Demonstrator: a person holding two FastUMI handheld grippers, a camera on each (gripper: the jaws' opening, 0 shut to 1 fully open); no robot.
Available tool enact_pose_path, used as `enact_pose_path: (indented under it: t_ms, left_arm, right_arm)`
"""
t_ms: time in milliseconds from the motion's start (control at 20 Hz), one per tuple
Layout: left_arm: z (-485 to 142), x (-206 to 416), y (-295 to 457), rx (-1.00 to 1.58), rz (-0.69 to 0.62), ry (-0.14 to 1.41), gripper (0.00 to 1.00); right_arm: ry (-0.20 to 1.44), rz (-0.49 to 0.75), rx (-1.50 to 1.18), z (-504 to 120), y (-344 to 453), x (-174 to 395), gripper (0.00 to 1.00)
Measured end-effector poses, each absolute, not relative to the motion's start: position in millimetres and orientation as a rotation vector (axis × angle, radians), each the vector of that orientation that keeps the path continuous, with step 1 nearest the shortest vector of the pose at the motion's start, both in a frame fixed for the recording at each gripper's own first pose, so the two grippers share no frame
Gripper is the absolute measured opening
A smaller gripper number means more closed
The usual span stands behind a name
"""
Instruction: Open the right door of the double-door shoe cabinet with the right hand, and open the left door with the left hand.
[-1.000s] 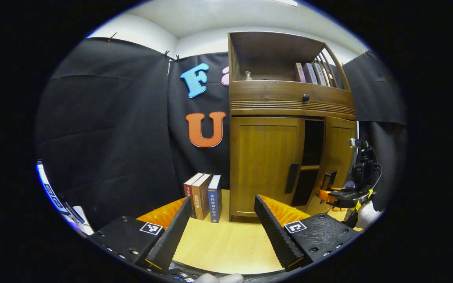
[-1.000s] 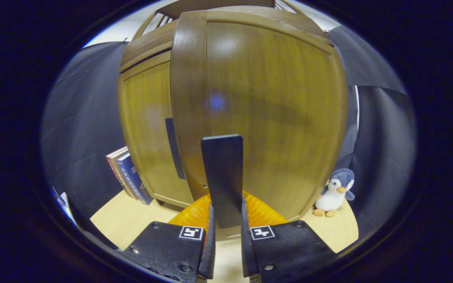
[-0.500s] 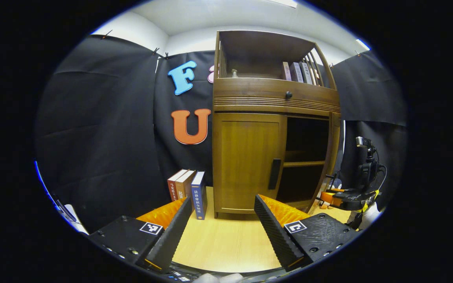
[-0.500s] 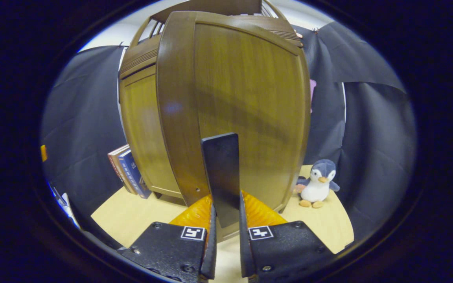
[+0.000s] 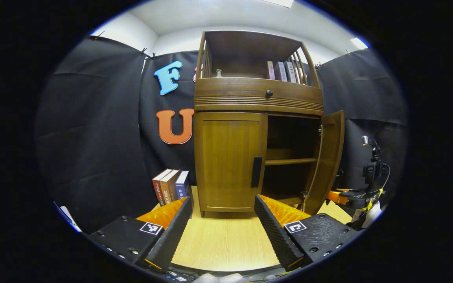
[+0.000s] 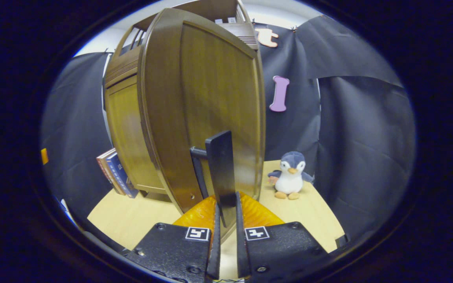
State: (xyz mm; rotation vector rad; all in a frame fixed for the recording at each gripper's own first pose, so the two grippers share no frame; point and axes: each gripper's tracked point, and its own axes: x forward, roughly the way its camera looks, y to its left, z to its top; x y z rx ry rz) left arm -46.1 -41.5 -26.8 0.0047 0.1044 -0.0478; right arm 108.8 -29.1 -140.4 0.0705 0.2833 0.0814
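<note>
Two fingers of your right gripper [image 6: 226, 220] pinch the flat, dark bar handle [image 6: 220, 173] of the right door [image 6: 207, 110], which stands swung out from the cabinet [image 5: 258, 118]. Your left gripper [image 5: 222, 220] hangs spread wide and empty above the pale wood-grain worktop [image 5: 226, 243], short of the left door [image 5: 230, 157], which sits closed, a smooth brown panel with its own slim handle [image 5: 256, 171].
</note>
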Motion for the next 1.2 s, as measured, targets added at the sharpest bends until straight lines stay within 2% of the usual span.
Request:
enact_pose_path:
  t_ms: [300, 650, 1200]
  left_arm:
    - [-27, -51, -56, 0.011, -0.085, 0.099, 0.96]
    - [-31, -50, -65, 0.005, -0.102, 0.111, 0.96]
    - [-34, -42, -70, 0.008, -0.128, 0.124, 0.96]
  right_arm:
    - [0.28, 0.012, 0.073, -141, -68, 103, 0.1]
    - [0.276, -0.03, 0.106, -140, -116, 102, 0.05]
    - [0.261, 0.122, 0.075, -141, -157, 108, 0.04]
